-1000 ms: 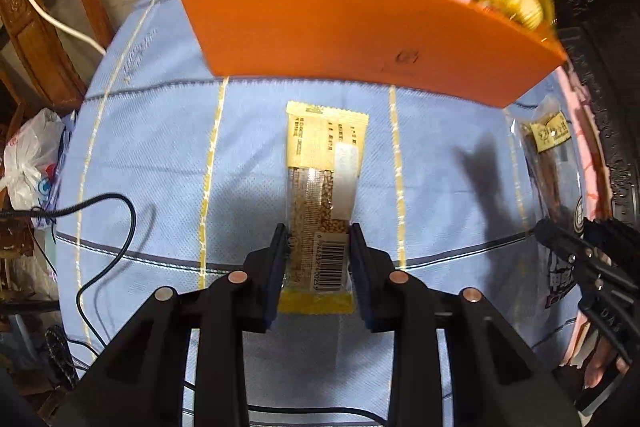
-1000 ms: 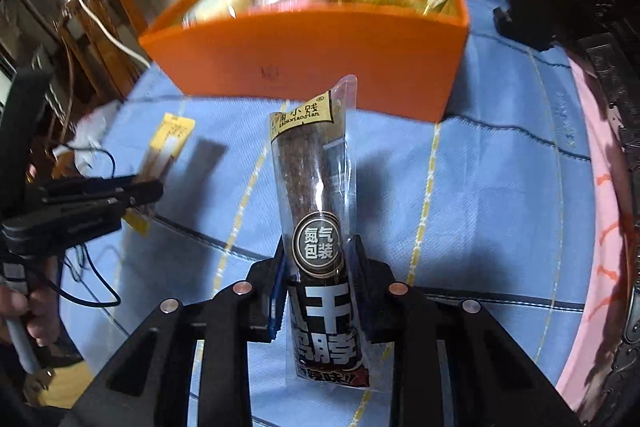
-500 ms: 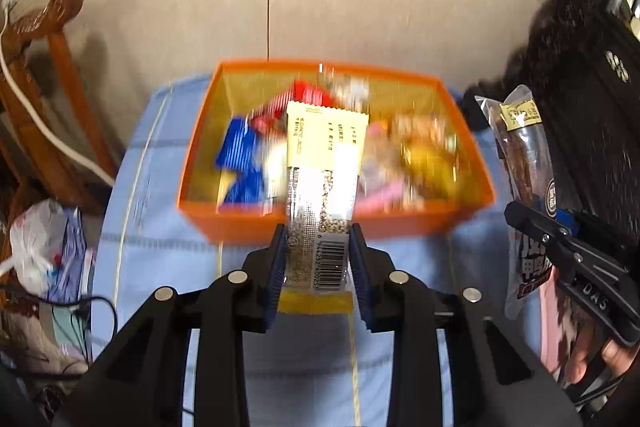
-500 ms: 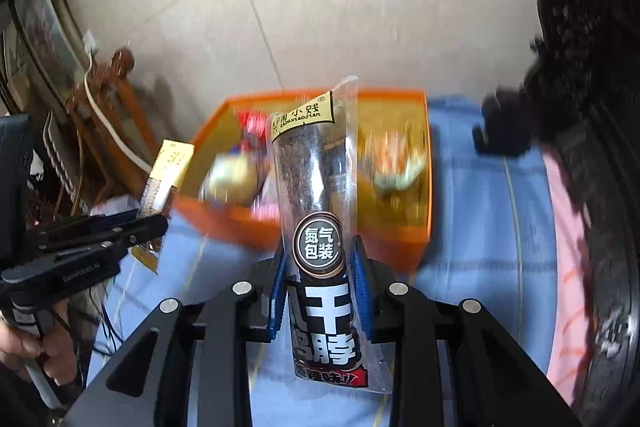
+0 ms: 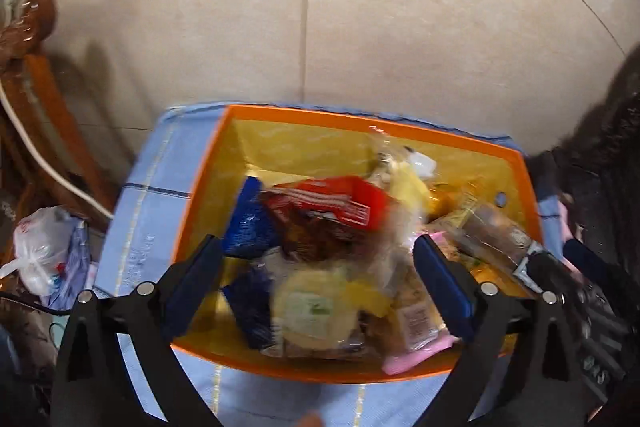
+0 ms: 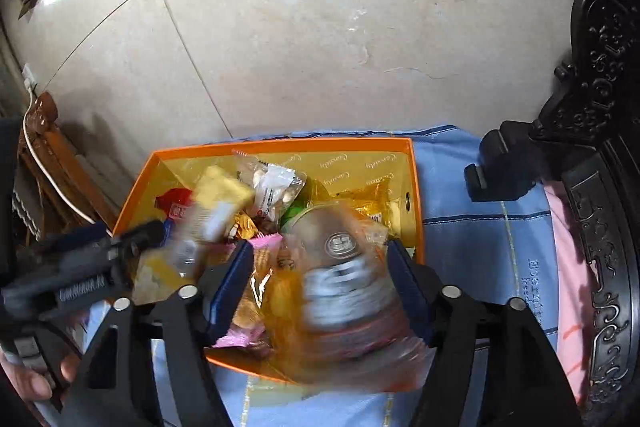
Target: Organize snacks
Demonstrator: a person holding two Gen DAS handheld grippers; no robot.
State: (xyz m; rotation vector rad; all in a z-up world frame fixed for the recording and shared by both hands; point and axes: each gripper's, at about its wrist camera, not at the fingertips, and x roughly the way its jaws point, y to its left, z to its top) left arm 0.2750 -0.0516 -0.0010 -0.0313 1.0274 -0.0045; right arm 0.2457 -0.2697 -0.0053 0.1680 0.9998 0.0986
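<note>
An orange box full of wrapped snacks stands on the blue cloth. My left gripper hangs over it, jaws opening wide, pads touching nothing. The yellow grain bar is a blur dropping into the box's left side, just off that gripper's tip. Over the box's right side my right gripper is opening too. The clear sausage pack is smeared between its jaws, loose of the pads and falling onto the pile.
The blue striped tablecloth ends just behind the box, with tiled floor beyond. A wooden chair and a white plastic bag are at the left. Dark carved furniture and pink fabric are at the right.
Both grippers rose from the table and moved forward over the orange box. Both then opened, letting go of the yellow bar and the sausage pack, which now drop into the box.
</note>
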